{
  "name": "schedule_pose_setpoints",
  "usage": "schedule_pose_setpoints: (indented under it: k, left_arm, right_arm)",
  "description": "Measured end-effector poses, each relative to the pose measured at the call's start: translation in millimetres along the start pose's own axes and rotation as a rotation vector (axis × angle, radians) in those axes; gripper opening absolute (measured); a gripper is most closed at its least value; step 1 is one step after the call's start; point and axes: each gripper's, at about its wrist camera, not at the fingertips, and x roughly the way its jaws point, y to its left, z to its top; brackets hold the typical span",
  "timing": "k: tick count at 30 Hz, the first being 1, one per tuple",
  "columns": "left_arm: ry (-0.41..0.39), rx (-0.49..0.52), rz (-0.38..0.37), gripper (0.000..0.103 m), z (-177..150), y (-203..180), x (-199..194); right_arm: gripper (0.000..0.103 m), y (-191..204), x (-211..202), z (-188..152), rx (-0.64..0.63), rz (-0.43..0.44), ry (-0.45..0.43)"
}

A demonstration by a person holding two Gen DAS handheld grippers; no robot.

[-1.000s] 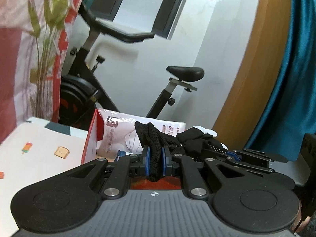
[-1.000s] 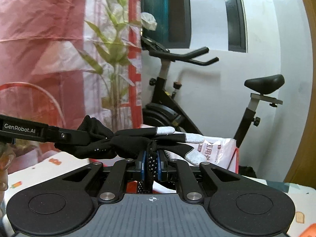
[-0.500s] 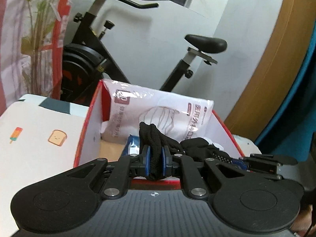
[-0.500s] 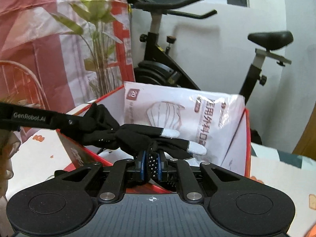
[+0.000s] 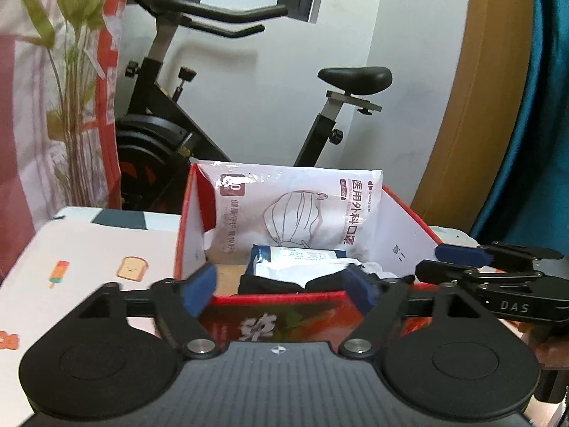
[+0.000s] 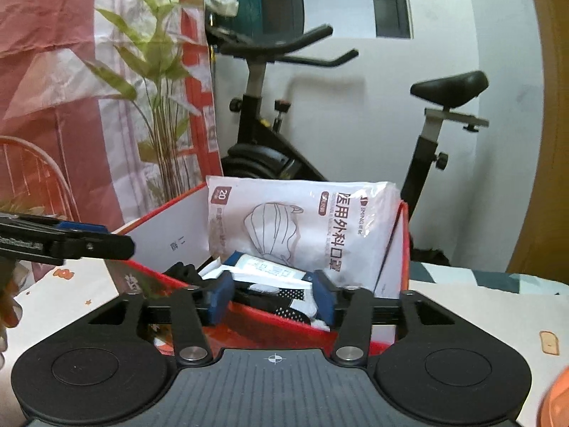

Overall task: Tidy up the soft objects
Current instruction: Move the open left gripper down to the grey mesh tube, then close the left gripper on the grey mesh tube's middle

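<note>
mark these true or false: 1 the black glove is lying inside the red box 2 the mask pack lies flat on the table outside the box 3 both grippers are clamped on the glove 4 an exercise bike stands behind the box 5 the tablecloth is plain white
1. True: the black glove lies in the red box, in front of a blue-edged packet.
2. False: the mask pack stands upright inside the box, against its far wall.
3. False: the left gripper and right gripper are opening, and their pads press on nothing.
4. True: the exercise bike stands behind it.
5. False: the tablecloth has small printed pictures, such as a toast slice and an ice lolly.
</note>
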Motion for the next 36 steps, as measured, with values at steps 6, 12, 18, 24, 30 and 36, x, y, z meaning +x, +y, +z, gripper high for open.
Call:
schedule_pose_setpoints:
  k: [6,12,18,24,30,36]
  left_arm:
    - [-0.009,0.005,0.039,0.103,-21.0,1.8,-26.8]
    - [0.019,0.003,0.14,0.103,-48.1,4.5,-44.4]
    - [0.074,-0.078,0.169,0.103,-76.9,13.4,-46.4]
    - [0.112,-0.236,0.173,0.097,-105.2,25.3,-46.6]
    - [0.125,-0.216,0.157,0.064,-114.5,18.1,-47.9]
    - [0.137,-0.259,0.13,0.058,-119.1,22.4,-43.7]
  right_arm:
    - [0.085,9.1,-20.3,-17.2,-0.002,-0.009,-0.036]
    - [0.102,18.0,-28.2,-37.2,-0.009,-0.016,-0.039]
    - [0.103,11.5,-17.3,-68.2,0.03,-0.028,0.043]
    - [0.094,0.1,-0.5,-103.8,0.109,-0.06,0.124]
    - [0.067,-3.4,12.7,-124.1,0.119,-0.074,0.19]
    - [0.056,-6.3,12.4,-124.9,0.106,-0.07,0.202]
